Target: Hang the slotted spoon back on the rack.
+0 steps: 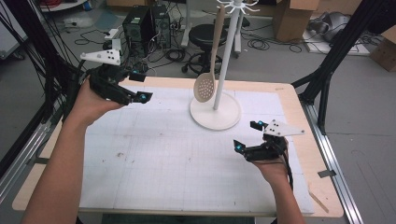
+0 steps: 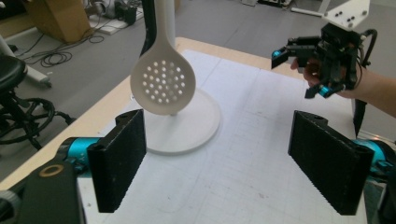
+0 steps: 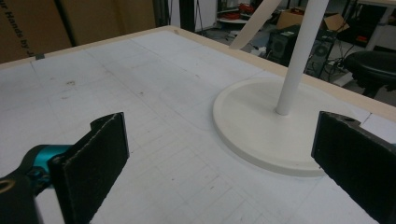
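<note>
Both grippers, left (image 1: 135,86) and right (image 1: 247,135), fingers wide (2 empty pairs), flank the slotted spoon (image 1: 205,86) hanging on its stand (image 1: 215,114)

Open white mat (image 1: 163,154) between left gripper (image 1: 135,86) and right gripper (image 1: 246,135), both wide-jawed. Blocking the far middle: stand (image 1: 215,114), with slotted spoon (image 1: 205,87) hanging just beside its pole.

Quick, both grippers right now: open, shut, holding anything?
Left gripper: open, fingers wide apart, holding nothing; the slotted spoon hangs ahead of it.
Right gripper: open, holding nothing, facing the stand's base.
</note>
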